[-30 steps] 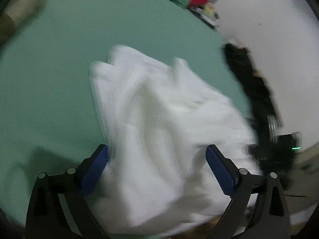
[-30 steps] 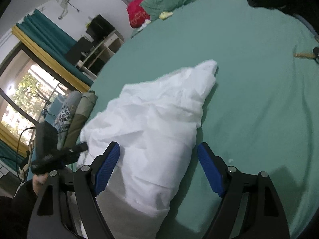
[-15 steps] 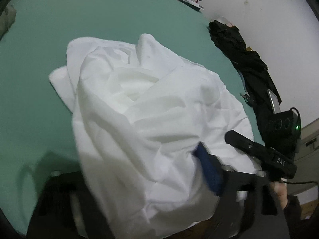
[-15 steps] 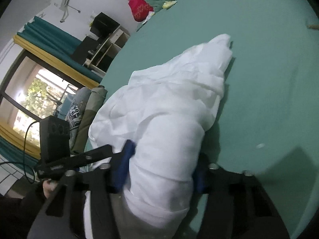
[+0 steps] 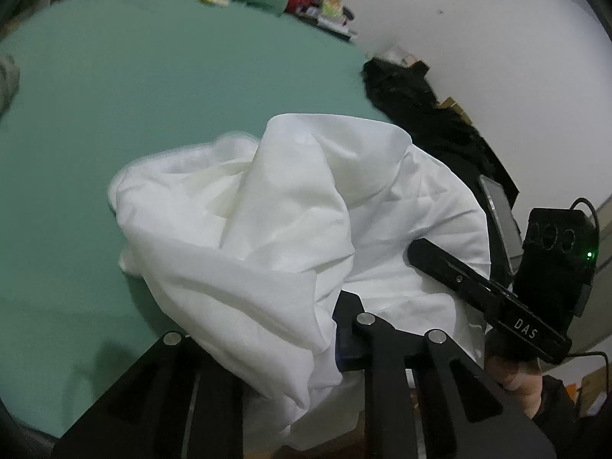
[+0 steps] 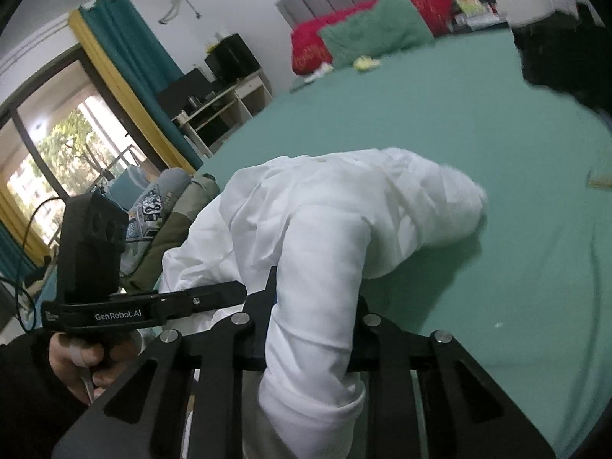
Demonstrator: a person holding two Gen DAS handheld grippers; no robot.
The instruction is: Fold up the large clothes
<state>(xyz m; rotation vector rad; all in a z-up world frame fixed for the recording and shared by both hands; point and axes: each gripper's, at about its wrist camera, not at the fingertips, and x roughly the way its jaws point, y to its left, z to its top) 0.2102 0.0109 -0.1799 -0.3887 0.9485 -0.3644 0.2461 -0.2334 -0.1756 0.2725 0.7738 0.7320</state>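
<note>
A large white garment (image 5: 290, 229) lies crumpled on the green bed sheet (image 5: 153, 95), its near end lifted off the sheet. My left gripper (image 5: 267, 329) has its jaws closing, with a thick fold of the cloth pinched between them; one blue pad (image 5: 344, 340) shows and the other is under fabric. In the right wrist view the white garment (image 6: 344, 210) bunches into a roll that runs down between the closing jaws of my right gripper (image 6: 313, 329), squeezed tight there. Each gripper shows in the other's view, held by a hand, close alongside.
Black clothes (image 5: 420, 114) hang over the bed's right edge by the white wall. Green and red pillows (image 6: 375, 34) lie at the headboard. Folded clothes (image 6: 168, 206) are stacked at the left edge near a window and shelves. A small tan object (image 6: 600, 181) rests on the sheet.
Both pairs of jaws went from wide apart to pinched on the garment's near end. Both hands rose, and the cloth came up off the sheet with them.
</note>
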